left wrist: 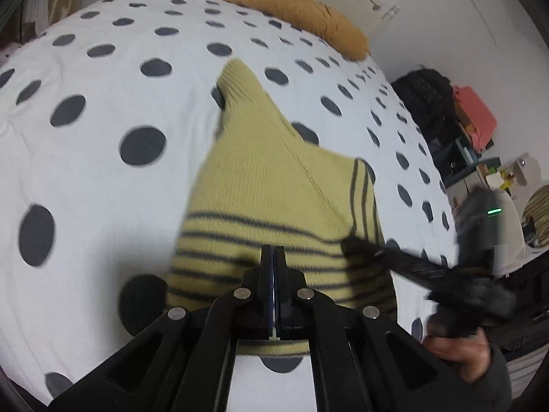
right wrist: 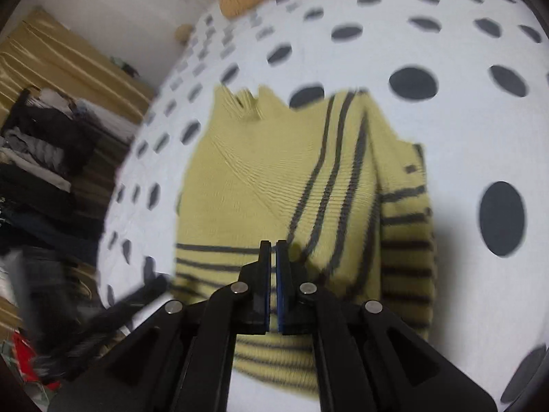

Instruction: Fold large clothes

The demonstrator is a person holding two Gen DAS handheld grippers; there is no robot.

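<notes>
Two grippers hang over one yellow-green sweater [left wrist: 274, 185] with dark stripes. The sweater lies on a white bed cover [left wrist: 103, 110] with big dark dots. It looks partly folded, with a striped flap turned in across its front.

From the left gripper [left wrist: 272, 257], the sweater runs away toward 12 o'clock. Its ribbed collar [left wrist: 236, 79] is at the far end. Its striped hem is at the near end, right under the tips. So the long way of the sweater goes from 6 o'clock to 12 o'clock in both views.

The left gripper is closed tight, with no gap between its jaws and no cloth caught in them. The right gripper [right wrist: 272, 250] is closed too, and it also holds nothing. In the left view the right gripper shows as a dark blur at about 4 o'clock, near the sweater's right edge.

Both grippers are near the hem end. I think either one must open before it can pinch the cloth for another fold.

An orange pillow [left wrist: 291, 7] lies far off at 12 o'clock.
</notes>
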